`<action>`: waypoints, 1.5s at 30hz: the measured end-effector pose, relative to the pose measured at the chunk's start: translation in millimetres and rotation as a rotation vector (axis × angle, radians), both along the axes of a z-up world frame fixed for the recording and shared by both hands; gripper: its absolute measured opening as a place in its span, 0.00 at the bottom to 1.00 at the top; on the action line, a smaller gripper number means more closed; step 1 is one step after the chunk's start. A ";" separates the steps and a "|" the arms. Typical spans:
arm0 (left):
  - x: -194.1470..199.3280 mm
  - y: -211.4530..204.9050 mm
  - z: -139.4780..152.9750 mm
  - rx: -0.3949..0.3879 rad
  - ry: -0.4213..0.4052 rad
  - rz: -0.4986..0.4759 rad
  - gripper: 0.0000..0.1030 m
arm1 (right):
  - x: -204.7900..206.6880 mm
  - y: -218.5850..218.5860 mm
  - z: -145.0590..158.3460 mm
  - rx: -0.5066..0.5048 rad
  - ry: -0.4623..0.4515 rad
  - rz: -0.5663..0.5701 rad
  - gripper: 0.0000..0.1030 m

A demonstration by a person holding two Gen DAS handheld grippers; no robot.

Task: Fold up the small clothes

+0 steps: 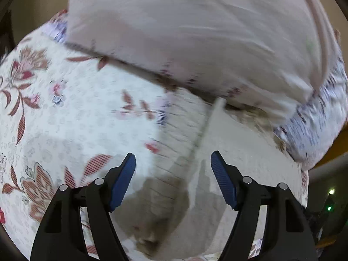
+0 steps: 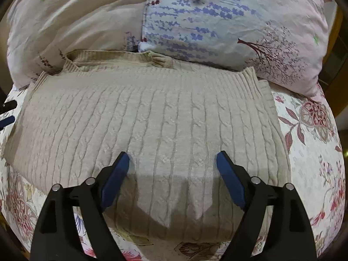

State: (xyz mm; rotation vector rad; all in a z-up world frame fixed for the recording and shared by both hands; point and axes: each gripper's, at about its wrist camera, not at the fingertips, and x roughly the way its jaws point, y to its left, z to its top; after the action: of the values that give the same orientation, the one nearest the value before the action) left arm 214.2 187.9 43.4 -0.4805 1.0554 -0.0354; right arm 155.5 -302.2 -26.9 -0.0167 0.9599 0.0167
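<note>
A beige cable-knit sweater [image 2: 152, 117] lies flat and folded on the floral bedspread [image 2: 308, 143], its ribbed edges toward the pillows. My right gripper [image 2: 173, 158] is open and empty, its blue pads just above the sweater's near part. In the blurred left wrist view the sweater [image 1: 228, 163] fills the lower right, with a ribbed edge running diagonally. My left gripper [image 1: 173, 159] is open and empty, low over that edge. The left gripper's tip [image 2: 6, 113] shows at the far left edge of the right wrist view.
A pale pink pillow [image 2: 65, 21] and a lavender-print pillow [image 2: 228, 26] lie just behind the sweater. The pink pillow [image 1: 184, 32] fills the top of the left wrist view. The bedspread [image 1: 54, 108] spreads left of the sweater. The bed's edge drops off at right.
</note>
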 end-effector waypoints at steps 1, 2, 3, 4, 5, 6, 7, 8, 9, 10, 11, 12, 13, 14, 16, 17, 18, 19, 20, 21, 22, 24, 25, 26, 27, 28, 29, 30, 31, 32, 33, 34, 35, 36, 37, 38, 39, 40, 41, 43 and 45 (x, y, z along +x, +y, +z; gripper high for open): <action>2.2 4.6 -2.8 -0.011 0.012 0.002 0.70 | 1.6 -1.3 -1.6 -0.003 0.013 -0.026 0.90; 4.8 8.6 -5.6 -0.019 0.026 0.002 0.70 | 3.8 -3.0 -3.1 0.014 0.021 -0.040 0.90; 6.4 11.8 -7.7 -0.022 0.038 0.000 0.71 | 4.9 -5.8 -3.6 0.037 0.025 -0.051 0.91; 7.4 12.8 -9.5 -0.028 0.045 -0.005 0.72 | 5.4 -5.0 -3.5 0.030 0.025 -0.048 0.91; 10.7 11.8 -12.1 -0.034 0.052 -0.016 0.74 | 5.6 -4.0 -3.1 0.020 0.024 -0.046 0.91; 11.9 10.7 -12.1 -0.035 0.045 -0.026 0.78 | 6.1 -3.7 -3.1 0.014 0.024 -0.046 0.92; 13.0 8.9 -12.5 -0.033 0.041 -0.039 0.79 | 7.0 -4.4 -3.1 0.018 0.027 -0.049 0.93; 14.1 7.0 -12.8 -0.028 0.041 -0.047 0.81 | 7.9 -4.9 -3.2 0.022 0.030 -0.050 0.93; 15.4 4.7 -12.7 -0.024 0.038 -0.056 0.83 | 8.8 -5.4 -3.3 0.024 0.031 -0.050 0.94; 21.3 -1.3 -13.5 -0.028 0.036 -0.067 0.83 | 9.7 -5.3 -3.2 0.024 0.031 -0.049 0.94; 22.0 -3.3 -13.6 -0.034 0.033 -0.077 0.83 | 10.7 -4.8 -3.3 0.024 0.031 -0.047 0.94; 21.8 -5.2 -14.7 -0.043 0.032 -0.086 0.83 | 10.7 -5.1 -3.4 0.025 0.031 -0.047 0.95; 22.4 -7.7 -14.6 -0.046 0.029 -0.094 0.83 | 11.2 -5.0 -3.3 0.026 0.031 -0.046 0.95; 22.9 -10.4 -15.6 -0.052 0.029 -0.102 0.83 | 10.4 -6.3 -2.0 0.027 0.031 -0.047 0.95; 24.6 -17.7 -16.4 -0.064 0.025 -0.116 0.83 | 11.3 -6.8 -2.1 0.029 0.030 -0.044 0.96; 26.9 -22.0 -18.0 -0.072 0.024 -0.122 0.83 | 10.3 -7.7 -3.1 0.030 0.029 -0.045 0.96; 27.8 -25.4 -19.3 -0.085 0.022 -0.129 0.83 | 10.6 -7.9 -3.0 0.030 0.028 -0.044 0.97; 28.5 -29.5 -20.3 -0.094 0.020 -0.135 0.83 | 10.7 -7.8 -3.2 0.031 0.028 -0.044 0.97; 28.2 -33.1 -21.1 -0.108 0.015 -0.143 0.81 | 10.6 -8.3 -5.9 0.032 0.027 -0.045 0.97; 27.5 -33.4 -21.8 -0.113 -0.036 -0.154 0.81 | 9.5 -7.4 -6.5 0.032 0.026 -0.045 0.97; 26.8 -36.2 -22.0 -0.108 -0.041 -0.154 0.81 | 9.5 -7.7 -6.9 0.032 0.026 -0.044 0.97; 25.1 -36.4 -21.8 -0.118 -0.047 -0.155 0.74 | 9.5 -8.3 -7.7 0.032 0.025 -0.044 0.97; 25.2 -35.8 -22.5 -0.142 -0.046 -0.160 0.70 | 9.5 -8.7 -7.8 0.033 0.024 -0.043 0.97; 26.7 -38.9 -26.1 -0.189 -0.038 -0.166 0.65 | 8.8 -7.6 -7.5 0.032 0.024 -0.044 0.98; 26.5 -38.9 -28.1 -0.214 -0.035 -0.164 0.61 | 8.9 -7.6 -8.1 0.033 0.023 -0.045 0.98; 27.0 -39.1 -28.8 -0.223 -0.035 -0.164 0.59 | 9.1 -8.0 -8.6 0.033 0.022 -0.045 0.98; 27.1 -39.8 -30.7 -0.242 -0.032 -0.166 0.55 | 8.9 -7.6 -9.0 0.033 0.022 -0.045 0.98; 27.1 -40.7 -32.7 -0.259 -0.029 -0.166 0.54 | 8.9 -7.7 -8.9 0.033 0.022 -0.045 0.98; 26.8 -41.4 -33.7 -0.270 -0.031 -0.165 0.53 | 8.9 -7.8 -9.1 0.032 0.021 -0.044 0.98; 26.9 -42.5 -34.8 -0.282 -0.030 -0.165 0.50 | 8.8 -7.9 -8.8 0.032 0.022 -0.044 0.98; 26.7 -43.7 -36.4 -0.300 -0.025 -0.165 0.48 | 8.7 -7.8 -8.8 0.032 0.022 -0.044 0.98; 26.1 -45.1 -37.3 -0.313 -0.022 -0.165 0.45 | 8.8 -7.8 -9.0 0.032 0.021 -0.044 0.98; 26.1 -46.3 -36.9 -0.316 -0.023 -0.166 0.40 | 8.6 -7.9 -8.7 0.032 0.022 -0.044 0.98; 25.3 -48.7 -36.0 -0.314 -0.026 -0.168 0.35 | 8.6 -7.9 -8.6 0.033 0.022 -0.044 0.98; 26.1 -52.8 -35.1 -0.310 -0.030 -0.171 0.32 | 8.6 -8.0 -8.7 0.032 0.022 -0.044 0.98; 25.8 -54.6 -33.1 -0.306 -0.036 -0.172 0.28 | 8.4 -7.9 -8.6 0.032 0.022 -0.044 0.98; 26.0 -56.3 -31.0 -0.309 -0.043 -0.171 0.27 | 8.3 -7.8 -8.5 0.033 0.022 -0.044 0.98; 25.6 -57.5 -28.0 -0.309 -0.050 -0.166 0.26 | 8.2 -7.8 -8.5 0.033 0.022 -0.044 0.98; 25.4 -58.3 -25.7 -0.308 -0.055 -0.166 0.25 | 8.3 -7.8 -8.5 0.033 0.022 -0.044 0.98; 25.5 -62.0 -19.8 -0.306 -0.064 -0.169 0.23 | 8.9 -7.5 -9.2 0.033 0.021 -0.043 0.98; 24.4 -67.2 -12.1 -0.306 -0.080 -0.172 0.23 | 8.2 -7.6 -9.0 0.035 0.020 -0.041 0.98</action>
State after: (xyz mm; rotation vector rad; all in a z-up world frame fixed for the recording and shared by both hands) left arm 238.6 120.8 31.4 -0.6577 1.0147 -0.3705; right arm 163.7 -309.9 -35.9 0.0350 0.9798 -0.0040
